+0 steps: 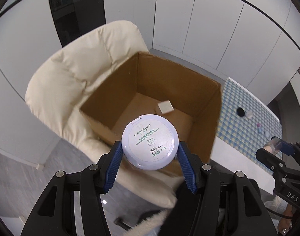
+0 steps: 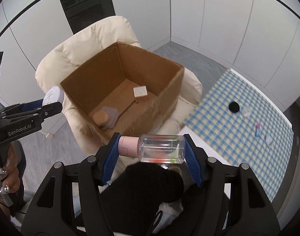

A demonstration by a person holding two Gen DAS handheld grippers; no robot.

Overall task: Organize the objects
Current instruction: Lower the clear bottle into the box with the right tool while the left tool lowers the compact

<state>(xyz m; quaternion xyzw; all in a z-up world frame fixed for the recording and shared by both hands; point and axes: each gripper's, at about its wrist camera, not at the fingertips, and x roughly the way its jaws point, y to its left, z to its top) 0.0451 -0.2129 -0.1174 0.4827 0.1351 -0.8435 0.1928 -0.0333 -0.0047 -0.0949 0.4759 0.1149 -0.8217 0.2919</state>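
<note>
We note the left gripper (image 1: 150, 151) clamped on a round white powder compact (image 1: 150, 141), held above the near rim of the open cardboard box (image 1: 214, 118). The right gripper (image 2: 152, 147) is clamped end to end on a clear bottle (image 2: 161, 149) with a pink cap, lying sideways. The box sits on a cream armchair (image 2: 57, 63); small items remain on the checked tabletop (image 2: 228, 129).

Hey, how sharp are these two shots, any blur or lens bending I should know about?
Left wrist view: printed text on the compact reads crisply, while the cardboard box rim smears slightly. Right wrist view: the clear bottle is sharp, the checkered tablecloth is motion-blurred. Both views bend straight wall lines, with dark fisheye corners.
</note>
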